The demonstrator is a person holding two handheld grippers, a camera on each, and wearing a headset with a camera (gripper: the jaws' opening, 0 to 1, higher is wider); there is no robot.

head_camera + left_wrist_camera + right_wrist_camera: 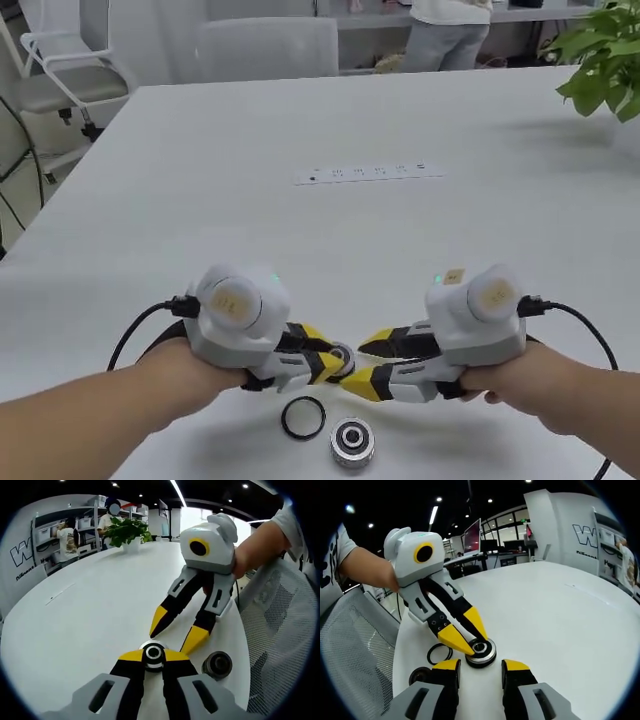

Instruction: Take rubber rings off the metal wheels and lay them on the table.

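Left gripper (335,365) (152,655) (465,637): my fingers are clamped on a metal wheel (342,358) (152,653) (481,651), yellow tips on either side of it. The wheel sits low at the near edge of the white table (300,120); I cannot tell whether it touches the surface. It shows a dark outer band in the right gripper view. Right gripper (358,365) (172,639) (481,666): my fingers stand apart, tips just beside the wheel, facing the left gripper across it, holding nothing. One loose black rubber ring (303,417) (439,653) lies flat on the table near the wheel, on my side of it. A second wheel (352,441) (216,664) (420,675) lies just beside that ring, nearer me than the held wheel.
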